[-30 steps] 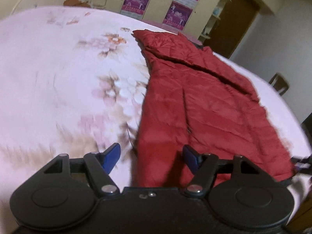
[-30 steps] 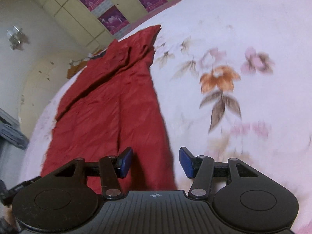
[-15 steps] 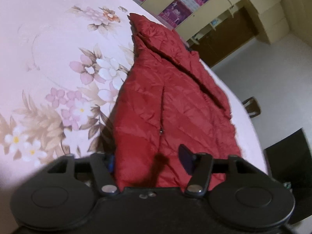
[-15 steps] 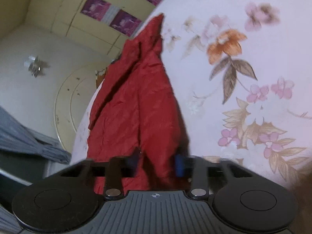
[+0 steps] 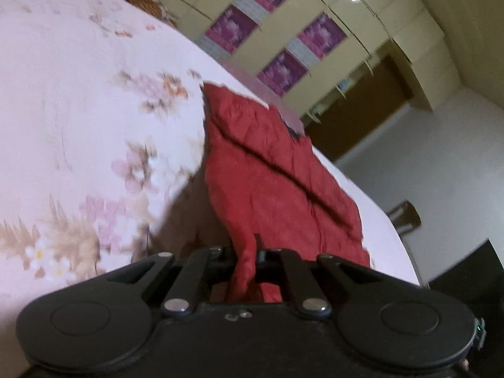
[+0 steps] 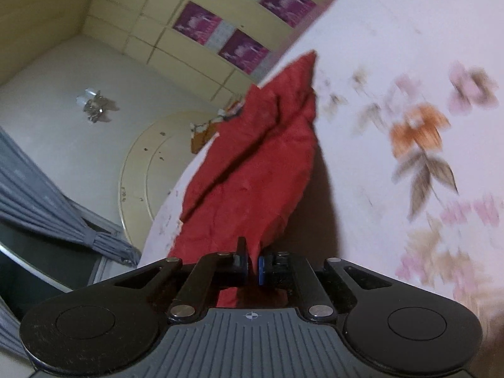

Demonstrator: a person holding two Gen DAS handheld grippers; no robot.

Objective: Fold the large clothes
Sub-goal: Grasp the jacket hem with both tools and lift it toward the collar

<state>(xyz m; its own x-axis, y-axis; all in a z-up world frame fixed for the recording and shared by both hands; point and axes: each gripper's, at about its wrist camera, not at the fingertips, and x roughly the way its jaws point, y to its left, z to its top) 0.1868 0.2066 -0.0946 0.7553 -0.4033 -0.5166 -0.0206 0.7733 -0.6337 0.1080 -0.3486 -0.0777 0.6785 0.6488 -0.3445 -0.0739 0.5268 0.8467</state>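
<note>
left gripper: jaws have just been closing and are now clenched on a pinch of the red jacket at its near hem; the fabric is seen gathered into a narrow rope between the black fingers. right gripper: jaws likewise have just been closing and are now clenched on the red jacket, with a thin fold caught between the blue pads.

jacket position: it is laid lengthwise on the bed, over a pink floral sheet, running from the grippers away toward the far edge. the near end is drawn up into a tented ridge at each grip, and a shadow is seen beneath it in both views, so the near hem is judged to be off the sheet. a long diagonal crease is seen across the middle. the far end, a pointed bunch that may be a hood or collar, lies flat on the sheet near the far edge of the bed.

step in hand, as judged: near hem is gripped at two corners, to be carried over toward the far end for a fold.

notes for doing it well:
- both corners to be raised together and kept level, so the hem is held taut between the grippers.
- the hem to be lifted clear before it is carried forward, so the padded cloth is not dragged.
- the pinches look small; slippage is to be watched for.
- the fold is best laid down edge on edge.

far background: yellow cupboards with purple posters.
</note>
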